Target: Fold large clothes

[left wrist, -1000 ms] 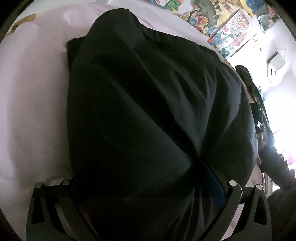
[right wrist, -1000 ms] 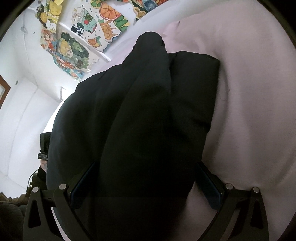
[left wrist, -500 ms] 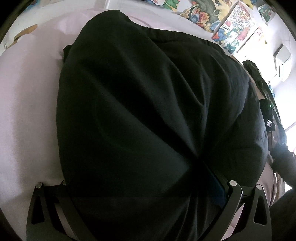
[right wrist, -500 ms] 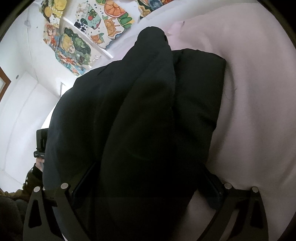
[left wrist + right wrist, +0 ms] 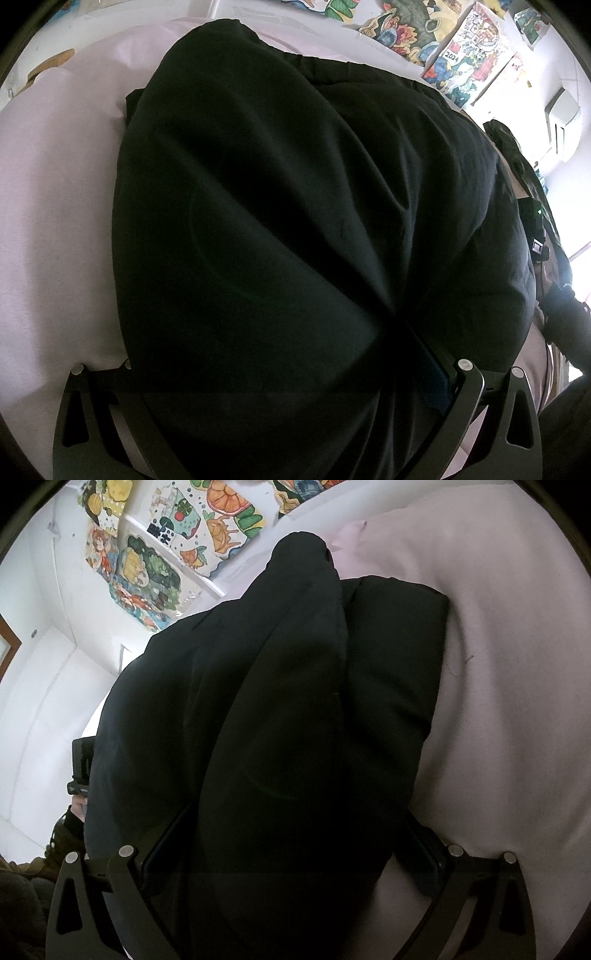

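Both claws' fingers flank bunched black garment (image 5: pixel 295 221) between them.

The only text that can be read is the number "2024", in dark digits on a small white label on a colourful poster (image 5: pixel 466 51) on the wall, in the left wrist view. In the right wrist view, a drawing with fruits (image 5: pixel 173 520) carries some bold dark characters, but they are too blurred to read.
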